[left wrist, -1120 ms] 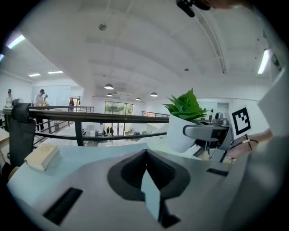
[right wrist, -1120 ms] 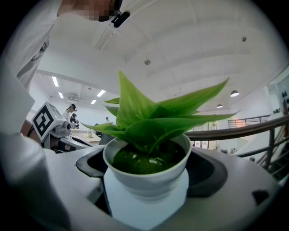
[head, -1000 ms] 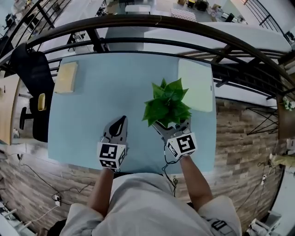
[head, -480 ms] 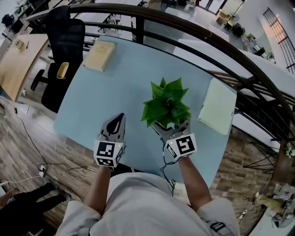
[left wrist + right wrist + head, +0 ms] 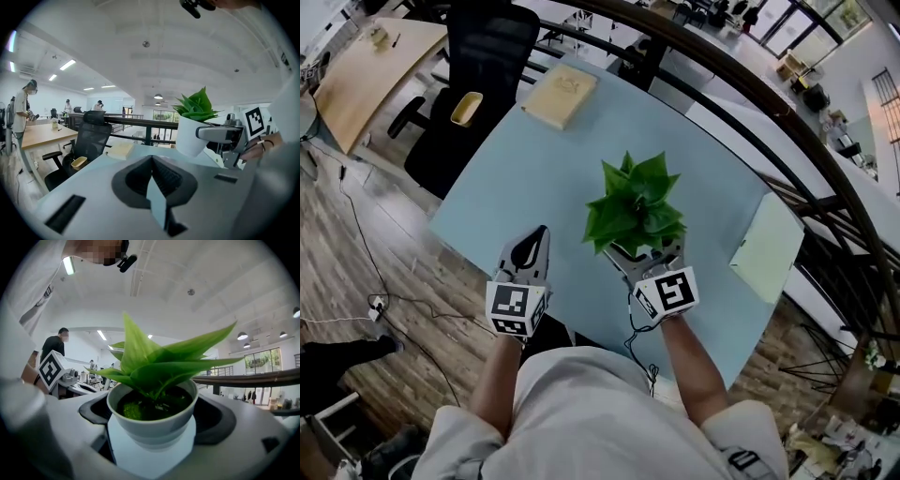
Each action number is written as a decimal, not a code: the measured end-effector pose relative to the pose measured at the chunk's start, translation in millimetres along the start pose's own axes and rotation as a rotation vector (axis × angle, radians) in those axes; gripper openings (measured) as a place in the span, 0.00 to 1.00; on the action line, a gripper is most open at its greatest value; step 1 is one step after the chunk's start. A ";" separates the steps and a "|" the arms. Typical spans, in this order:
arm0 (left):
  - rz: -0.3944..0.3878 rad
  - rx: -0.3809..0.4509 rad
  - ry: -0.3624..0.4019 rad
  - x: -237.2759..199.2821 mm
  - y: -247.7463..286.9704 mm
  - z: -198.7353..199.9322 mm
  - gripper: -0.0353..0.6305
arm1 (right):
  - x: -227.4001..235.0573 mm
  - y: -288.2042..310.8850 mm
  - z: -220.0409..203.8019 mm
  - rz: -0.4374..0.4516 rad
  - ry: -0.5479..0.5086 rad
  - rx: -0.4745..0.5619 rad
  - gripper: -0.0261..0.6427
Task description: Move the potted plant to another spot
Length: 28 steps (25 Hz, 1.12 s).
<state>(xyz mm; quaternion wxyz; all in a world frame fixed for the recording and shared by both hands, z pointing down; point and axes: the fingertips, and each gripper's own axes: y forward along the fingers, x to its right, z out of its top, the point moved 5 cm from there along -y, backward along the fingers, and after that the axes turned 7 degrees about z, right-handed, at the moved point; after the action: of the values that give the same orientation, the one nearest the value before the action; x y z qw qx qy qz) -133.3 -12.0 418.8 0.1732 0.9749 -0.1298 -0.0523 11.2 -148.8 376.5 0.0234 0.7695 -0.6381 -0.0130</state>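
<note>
Green leafy plant in a white pot [image 5: 636, 208] sits centre frame in the head view, over the pale blue table [image 5: 516, 178], held by my right gripper [image 5: 643, 255]. Left gripper view: my left gripper [image 5: 151, 159] is pinched together, empty. Right gripper view: jaws clamp the pot's sides; I judge this mid-carry, and next comes a level set-down, then release.

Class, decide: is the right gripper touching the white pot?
Touching. In the right gripper view, the right gripper's jaws press both sides of the white pot.
</note>
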 end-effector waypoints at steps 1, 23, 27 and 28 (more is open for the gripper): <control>0.014 0.000 -0.003 -8.7 -2.0 -1.1 0.07 | -4.2 9.1 -0.1 0.014 -0.001 -0.003 0.82; 0.129 -0.085 -0.103 -120.2 -25.1 -67.5 0.07 | -62.9 136.3 -43.6 0.138 0.061 -0.087 0.82; 0.131 -0.103 -0.110 -137.0 -18.7 -77.2 0.07 | -67.1 152.5 -60.8 0.136 0.085 -0.116 0.82; 0.130 -0.108 -0.113 -140.1 -17.0 -79.6 0.07 | -68.0 156.2 -63.8 0.135 0.092 -0.121 0.82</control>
<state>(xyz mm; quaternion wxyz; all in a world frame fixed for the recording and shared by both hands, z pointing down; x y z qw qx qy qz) -252.3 67.2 495.2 0.2210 0.9492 -0.1993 -0.1025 -151.5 -109.5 447.7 0.0996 0.7217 -0.6848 -0.0146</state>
